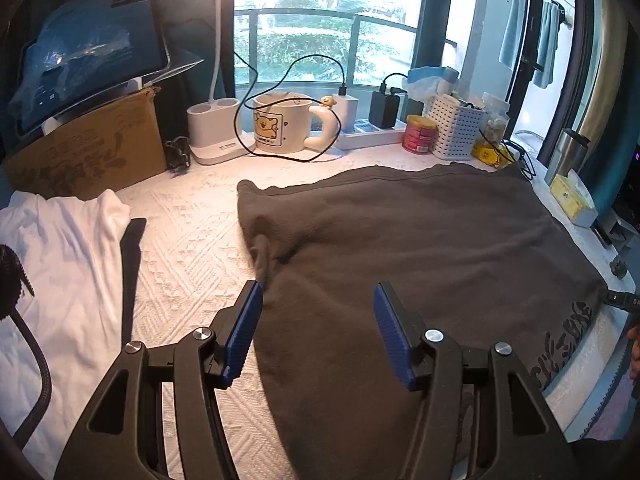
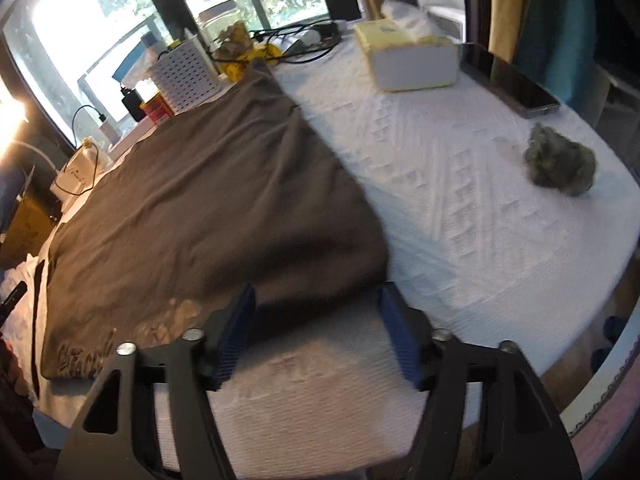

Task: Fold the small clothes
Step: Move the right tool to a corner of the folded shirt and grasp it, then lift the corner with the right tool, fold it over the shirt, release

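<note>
A dark grey-brown garment (image 1: pixel 420 248) lies spread on the white textured tablecloth (image 1: pixel 188 232), with printed lettering near its front edge. My left gripper (image 1: pixel 318 296) is open, hovering over the garment's left edge, where the cloth bunches into a small fold (image 1: pixel 264 252). In the right wrist view the same garment (image 2: pixel 208 200) fills the left half. My right gripper (image 2: pixel 316 300) is open at the garment's near right corner, with the cloth edge between the blue pads (image 2: pixel 240 320). A white garment (image 1: pixel 60 272) lies at the left.
Along the back stand a cardboard box (image 1: pixel 92 148), a white mug (image 1: pixel 284 122), chargers with cables, a red tin (image 1: pixel 420 134) and a white basket (image 1: pixel 456 128). A tissue box (image 2: pixel 412 54), a phone (image 2: pixel 520 84) and a crumpled greenish lump (image 2: pixel 560 162) lie right of the garment.
</note>
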`<state>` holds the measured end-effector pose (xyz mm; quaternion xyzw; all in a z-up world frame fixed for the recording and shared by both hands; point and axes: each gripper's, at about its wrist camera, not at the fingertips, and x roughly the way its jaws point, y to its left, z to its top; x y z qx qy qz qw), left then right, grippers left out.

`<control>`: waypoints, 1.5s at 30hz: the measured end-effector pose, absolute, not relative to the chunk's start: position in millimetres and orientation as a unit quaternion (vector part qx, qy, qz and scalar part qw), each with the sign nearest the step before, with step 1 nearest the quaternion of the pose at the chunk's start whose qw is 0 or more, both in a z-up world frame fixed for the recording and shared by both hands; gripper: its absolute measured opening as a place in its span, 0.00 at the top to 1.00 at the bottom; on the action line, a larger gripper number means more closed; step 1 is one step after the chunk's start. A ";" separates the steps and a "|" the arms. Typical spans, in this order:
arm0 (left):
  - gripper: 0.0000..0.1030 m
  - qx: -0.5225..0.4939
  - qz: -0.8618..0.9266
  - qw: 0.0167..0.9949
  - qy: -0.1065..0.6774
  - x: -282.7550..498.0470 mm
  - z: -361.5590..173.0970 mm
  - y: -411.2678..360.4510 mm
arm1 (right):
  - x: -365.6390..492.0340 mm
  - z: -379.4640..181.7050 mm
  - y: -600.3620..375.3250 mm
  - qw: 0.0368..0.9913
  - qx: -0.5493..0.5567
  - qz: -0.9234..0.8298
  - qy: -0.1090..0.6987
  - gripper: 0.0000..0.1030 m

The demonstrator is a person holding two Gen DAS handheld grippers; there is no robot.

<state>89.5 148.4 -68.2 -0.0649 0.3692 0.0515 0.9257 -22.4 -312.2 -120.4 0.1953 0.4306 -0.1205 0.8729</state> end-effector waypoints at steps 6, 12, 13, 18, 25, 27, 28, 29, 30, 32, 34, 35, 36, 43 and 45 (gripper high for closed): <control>0.44 -0.072 0.061 0.923 0.373 89.0 -70.2 162.2 | 6.9 -122.2 -303.8 0.883 0.186 -0.121 0.413 0.32; 0.44 -0.078 0.076 0.917 0.383 94.8 -74.1 173.2 | 47.9 -124.3 -294.6 0.896 0.168 -0.112 0.396 0.32; 0.44 -0.078 0.078 0.917 0.384 95.7 -74.5 174.4 | 55.2 -125.0 -292.7 0.897 0.165 -0.105 0.396 0.32; 0.44 -0.078 0.083 0.916 0.384 98.5 -73.5 181.2 | 89.5 -127.0 -279.6 0.903 0.132 -0.089 0.400 0.76; 0.44 -0.085 0.080 0.915 0.386 102.9 -75.0 190.4 | 107.6 -106.7 -252.6 0.916 0.098 -0.066 0.383 0.80; 0.44 -0.086 0.077 0.917 0.383 102.8 -74.5 191.7 | 110.2 -96.6 -241.8 0.922 0.086 -0.058 0.373 0.80; 0.44 -0.086 0.075 0.918 0.381 102.5 -73.9 192.6 | 111.9 -91.1 -234.9 0.925 0.078 -0.054 0.367 0.80; 0.44 -0.087 0.073 0.918 0.379 102.0 -73.7 193.3 | 113.8 -85.4 -227.6 0.928 0.069 -0.049 0.362 0.80; 0.44 -0.087 0.071 0.919 0.378 101.5 -73.4 193.6 | 116.0 -78.1 -216.4 0.932 0.057 -0.039 0.355 0.80; 0.44 -0.085 0.064 0.922 0.373 100.5 -72.0 193.7 | 120.3 -70.3 -200.6 0.936 0.041 -0.024 0.348 0.80; 0.44 -0.082 0.059 0.925 0.366 98.4 -70.0 193.9 | 125.8 -61.6 -177.2 0.940 0.021 -0.002 0.342 0.81; 0.44 -0.083 0.055 0.927 0.362 96.9 -68.8 194.2 | 128.0 -58.2 -166.7 0.941 0.014 0.008 0.338 0.81; 0.44 -0.084 0.052 0.928 0.358 95.5 -67.9 194.6 | 129.5 -55.7 -158.2 0.942 0.008 0.017 0.335 0.81; 0.44 -0.091 0.034 0.937 0.336 84.5 -61.4 199.6 | 143.7 -55.1 -87.8 0.939 -0.031 0.082 0.332 0.81; 0.44 -0.093 0.032 0.938 0.331 79.4 -59.5 202.7 | 145.1 -57.1 -71.4 0.937 -0.037 0.099 0.332 0.81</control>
